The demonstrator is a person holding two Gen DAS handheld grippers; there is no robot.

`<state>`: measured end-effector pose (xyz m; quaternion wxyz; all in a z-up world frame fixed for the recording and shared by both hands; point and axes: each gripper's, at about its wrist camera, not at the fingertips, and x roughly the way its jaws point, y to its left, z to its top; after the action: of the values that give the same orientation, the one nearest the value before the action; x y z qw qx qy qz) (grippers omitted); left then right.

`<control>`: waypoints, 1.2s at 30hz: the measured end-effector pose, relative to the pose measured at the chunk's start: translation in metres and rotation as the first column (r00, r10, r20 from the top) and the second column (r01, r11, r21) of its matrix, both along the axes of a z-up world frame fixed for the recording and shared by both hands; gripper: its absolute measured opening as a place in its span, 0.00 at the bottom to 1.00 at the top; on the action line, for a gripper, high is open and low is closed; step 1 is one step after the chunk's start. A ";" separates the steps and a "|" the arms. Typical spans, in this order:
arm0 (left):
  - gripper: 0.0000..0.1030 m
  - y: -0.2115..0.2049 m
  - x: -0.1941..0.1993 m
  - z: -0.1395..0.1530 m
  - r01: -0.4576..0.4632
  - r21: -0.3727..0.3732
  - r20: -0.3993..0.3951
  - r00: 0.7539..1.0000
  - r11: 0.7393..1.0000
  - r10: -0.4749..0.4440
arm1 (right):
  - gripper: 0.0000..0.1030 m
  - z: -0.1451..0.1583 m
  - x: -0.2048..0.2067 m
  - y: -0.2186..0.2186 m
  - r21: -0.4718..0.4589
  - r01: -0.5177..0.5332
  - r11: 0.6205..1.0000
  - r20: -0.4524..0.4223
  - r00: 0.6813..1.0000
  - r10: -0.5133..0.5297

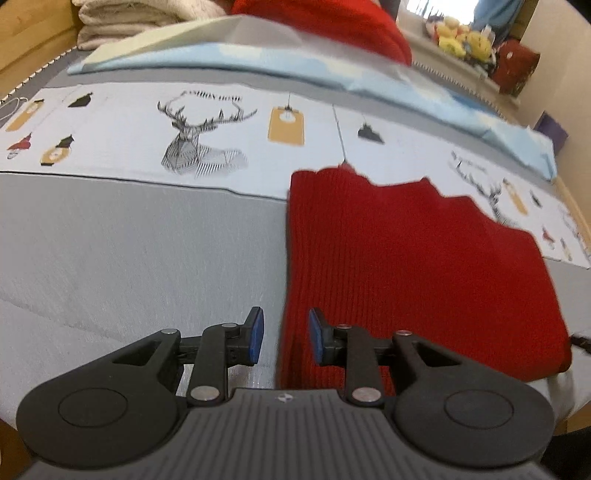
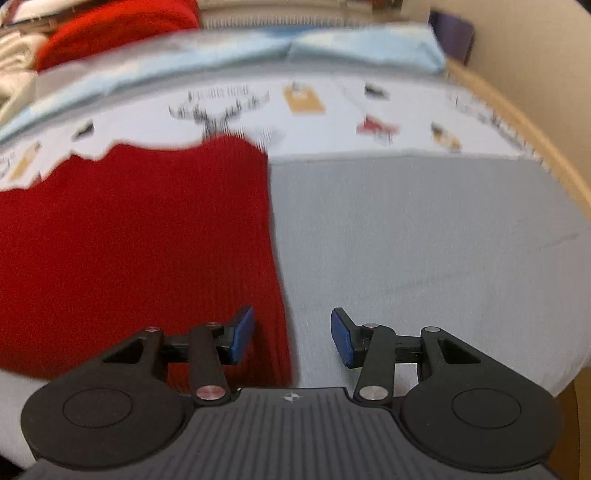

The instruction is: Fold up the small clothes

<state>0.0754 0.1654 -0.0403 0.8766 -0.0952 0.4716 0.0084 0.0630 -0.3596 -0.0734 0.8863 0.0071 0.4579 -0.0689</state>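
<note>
Two grippers in view, one per camera; both hover over a grey bed cover (image 1: pixel 129 240) with nothing between their blue pads.

Left wrist view: left gripper (image 1: pixel 284 336) has its jaws parted by a narrow gap, released, holding nothing. A red sweater (image 1: pixel 406 266) lies flat on the cover, ahead of the gripper and mostly off to its right. The sweater's straight left edge runs forward from just between the pads; the right pad (image 1: pixel 316 336) sits over the knit, the left pad over bare grey cover. Whether either pad touches the fabric cannot be told. The far edge of the sweater is uneven and overlaps a white printed strip (image 1: pixel 207 136) carrying deer heads and yellow tags. Beyond that strip lies a folded pale blue cloth (image 1: pixel 258 62), then a heap of red fabric (image 1: pixel 332 26) and a stack of cream towels (image 1: pixel 129 22) at far left. Stuffed toys (image 1: pixel 465 37) sit far ahead to the right.

Right wrist view (motion-blurred): right gripper (image 2: pixel 291 332) is spread wider than the left one, released, empty. The red sweater (image 2: pixel 140 240) fills the area ahead and to the left; its right edge runs forward from just beside the left pad (image 2: pixel 242 332). The right pad hangs over bare grey cover (image 2: pixel 424 240). The printed strip (image 2: pixel 332 110) and pale blue cloth (image 2: pixel 258 51) cross the far side; a wooden bed rim (image 2: pixel 535 140) curves along the right.
</note>
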 end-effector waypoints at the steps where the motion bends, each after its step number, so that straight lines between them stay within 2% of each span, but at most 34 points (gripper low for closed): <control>1: 0.29 0.001 -0.003 0.002 0.003 -0.001 0.007 1.000 1.000 -0.003 | 0.47 -0.001 0.003 0.005 -0.015 -0.020 1.000 -0.009 1.000 0.020; 4: 0.29 0.007 -0.008 0.007 0.010 0.010 0.021 1.000 1.000 -0.010 | 0.48 -0.027 0.016 0.014 -0.039 -0.054 0.998 -0.176 0.983 0.046; 5: 0.29 0.011 -0.009 0.008 0.007 0.014 0.024 1.000 1.000 -0.008 | 0.48 -0.032 0.017 0.017 -0.053 -0.044 0.998 -0.195 0.980 0.033; 9: 0.29 0.033 -0.011 0.014 -0.017 0.007 0.054 0.998 1.000 0.017 | 0.48 -0.019 0.013 0.039 -0.124 -0.010 0.992 -0.077 0.997 0.000; 13: 0.31 0.062 -0.015 0.017 -0.062 -0.015 0.070 0.996 0.998 0.063 | 0.48 -0.005 -0.003 0.076 -0.141 -0.036 0.989 0.054 0.998 0.044; 17: 0.31 0.093 -0.022 0.018 -0.121 -0.048 0.067 0.990 0.991 0.124 | 0.48 -0.005 -0.004 0.116 -0.137 -0.131 0.982 0.067 0.988 0.141; 21: 0.31 0.117 -0.031 0.021 -0.158 -0.028 0.079 0.984 0.987 0.160 | 0.47 -0.006 0.000 0.148 -0.101 -0.178 0.979 0.083 0.979 0.187; 25: 0.31 0.142 -0.040 0.019 -0.200 -0.046 0.073 0.976 0.979 0.203 | 0.46 -0.005 0.006 0.186 -0.082 -0.224 0.971 0.096 0.968 0.231; 28: 0.31 0.157 -0.047 0.020 -0.238 -0.063 0.074 0.967 0.969 0.242 | 0.37 -0.001 0.007 0.220 -0.064 -0.254 0.965 0.127 0.957 0.260; 29: 0.31 0.161 -0.049 0.020 -0.248 -0.068 0.075 0.965 0.966 0.253 | 0.32 0.000 0.009 0.232 -0.053 -0.268 0.962 0.141 0.952 0.273; 30: 0.31 0.165 -0.050 0.021 -0.254 -0.071 0.077 0.963 0.965 0.259 | 0.32 0.001 0.009 0.245 -0.043 -0.281 0.959 0.153 0.946 0.284; 33: 0.31 0.173 -0.053 0.024 -0.268 -0.079 0.089 0.958 0.960 0.274 | 0.32 0.006 0.006 0.282 -0.011 -0.334 0.942 0.180 0.927 0.331; 36: 0.31 0.179 -0.055 0.024 -0.282 -0.088 0.089 0.953 0.955 0.290 | 0.35 0.004 -0.003 0.322 -0.002 -0.425 0.905 0.196 0.887 0.417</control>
<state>0.0209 0.3439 -0.0160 0.8847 -0.1955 0.4077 0.1129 0.0601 -0.0372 -0.0695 0.9197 -0.0678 0.3623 0.1353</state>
